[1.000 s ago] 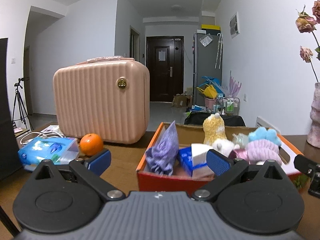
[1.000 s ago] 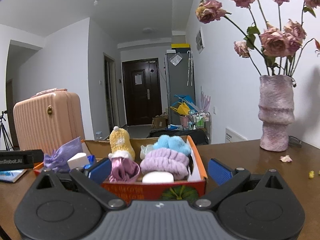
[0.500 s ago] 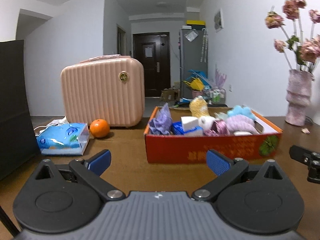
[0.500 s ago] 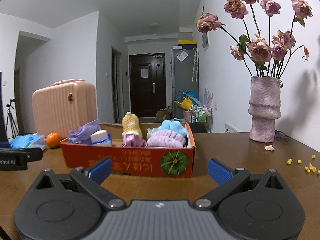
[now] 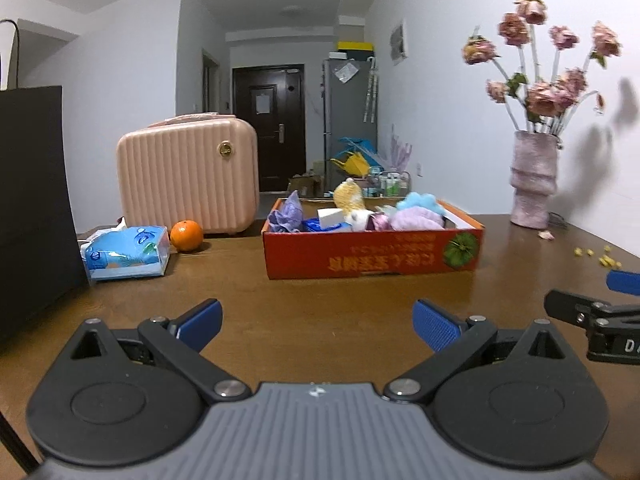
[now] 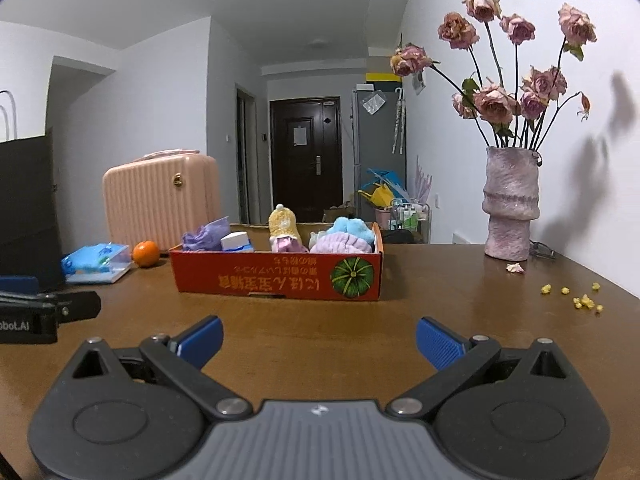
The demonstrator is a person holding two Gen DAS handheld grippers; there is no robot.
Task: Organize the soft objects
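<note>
Left gripper (image 5: 316,326): jaws spread wide, nothing between the blue pads, held low over the bare wooden table (image 5: 320,292) and well short of the cardboard box (image 5: 372,254). Right gripper (image 6: 318,338): same condition, wide apart and empty, likewise set back from the box (image 6: 276,274). Judgement: with both tools empty, level and pointed at the box from a distance, the sorting reads as finished or paused; no soft item lies loose on the table in either view. The soft objects sit inside the box: a purple pouch (image 5: 286,216) at its left end, a yellow plush (image 5: 349,197) near the middle rear, a lilac knit piece (image 5: 416,220) and a blue fluffy item (image 5: 422,202) toward the right end, with a white block (image 5: 330,214) between pouch and plush. Packed side by side they prop each other upright, which is probably why they stand above the rim. Left view only: the full face of the tissue pack (image 5: 126,254) and the orange (image 5: 186,235) just beside it, in front of the pink case (image 5: 188,176); the right gripper enters at the right edge as a black bracket with a blue tip. Right view only: the whole vase (image 6: 510,204) of dried roses (image 6: 508,68), a fallen petal (image 6: 515,267) near its base, and scattered yellow crumbs (image 6: 576,296) on the right side of the table; the left gripper enters at the left edge. The box interior floor is hidden in both views.
</note>
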